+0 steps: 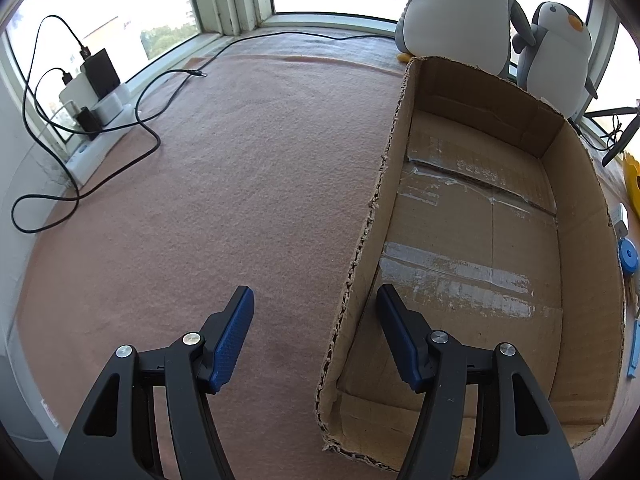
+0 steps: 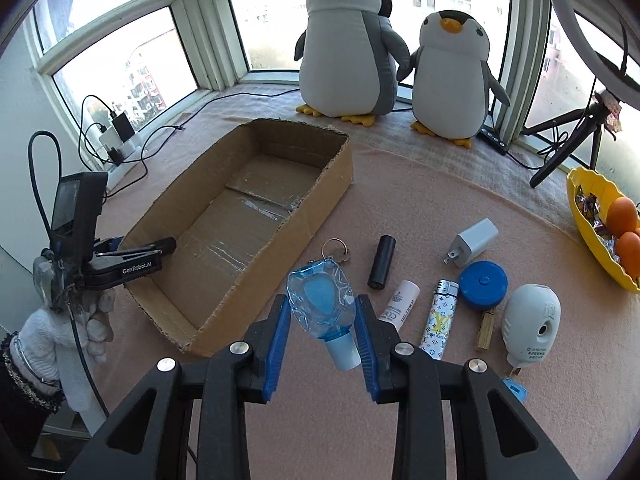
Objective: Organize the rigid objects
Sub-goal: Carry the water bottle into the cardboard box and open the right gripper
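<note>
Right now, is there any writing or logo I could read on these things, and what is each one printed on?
"GenRobot.AI": on the black left claw by the cardboard box.
LV-style monogram: on the lighter; its small print is blurred.
Print on the pink-capped tube: unreadable.
Label on the grey-white plug-in device: too small.

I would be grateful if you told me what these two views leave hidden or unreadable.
- Right wrist view: the keys on the key ring lie partly behind the clear bottle in the right gripper.
- Same view: print on the white tube is too small.
- Left wrist view: the blue round case is cut off behind the cardboard box wall.
</note>
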`<state>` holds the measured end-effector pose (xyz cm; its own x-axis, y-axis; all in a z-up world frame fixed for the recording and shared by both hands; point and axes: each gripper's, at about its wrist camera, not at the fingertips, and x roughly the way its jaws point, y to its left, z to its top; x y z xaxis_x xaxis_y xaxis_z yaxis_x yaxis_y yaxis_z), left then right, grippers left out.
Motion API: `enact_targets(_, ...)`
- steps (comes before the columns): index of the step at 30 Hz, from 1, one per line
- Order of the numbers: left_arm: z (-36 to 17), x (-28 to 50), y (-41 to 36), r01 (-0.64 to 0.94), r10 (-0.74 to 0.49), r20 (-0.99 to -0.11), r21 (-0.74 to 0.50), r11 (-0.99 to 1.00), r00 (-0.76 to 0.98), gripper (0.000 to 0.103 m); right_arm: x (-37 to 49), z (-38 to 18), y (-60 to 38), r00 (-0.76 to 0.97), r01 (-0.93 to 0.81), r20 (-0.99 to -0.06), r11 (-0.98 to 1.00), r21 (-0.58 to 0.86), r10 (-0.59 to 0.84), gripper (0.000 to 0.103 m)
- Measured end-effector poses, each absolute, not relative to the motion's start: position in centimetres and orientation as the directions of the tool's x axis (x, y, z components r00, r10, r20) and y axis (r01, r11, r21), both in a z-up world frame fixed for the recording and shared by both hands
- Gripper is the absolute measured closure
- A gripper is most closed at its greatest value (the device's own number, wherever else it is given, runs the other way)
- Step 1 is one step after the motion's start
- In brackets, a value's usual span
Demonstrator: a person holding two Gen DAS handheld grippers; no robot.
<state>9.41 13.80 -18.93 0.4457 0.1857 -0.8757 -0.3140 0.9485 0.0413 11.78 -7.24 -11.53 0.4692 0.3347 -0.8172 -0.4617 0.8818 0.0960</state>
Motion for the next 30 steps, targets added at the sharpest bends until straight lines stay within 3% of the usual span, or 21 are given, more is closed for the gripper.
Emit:
enact_targets(13,-18.9,9.0,13.8,-0.314,0.194,-0.867,0.046,0.948,0.459,0.039,11.7,-12.8,0.8,0.420,-0.569,-0.823,0.817,0.090,0.383,0.074)
enact_targets(25,-18.9,9.0,13.9,-0.313,0.195,-0.867,0.047,0.948,0.459,0.039,12.2,-13.7,1.7,0.407,-0.568,-0.836,0.819,0.084,0.368,0.073)
enact_targets(30,-18.9,9.0,14.0,-0.312,0.195,-0.867,0.049,0.949,0.458,0.039,12.5,-13.1,0.9,0.429,-0.533,-0.821,0.839,0.106,0.376,0.054)
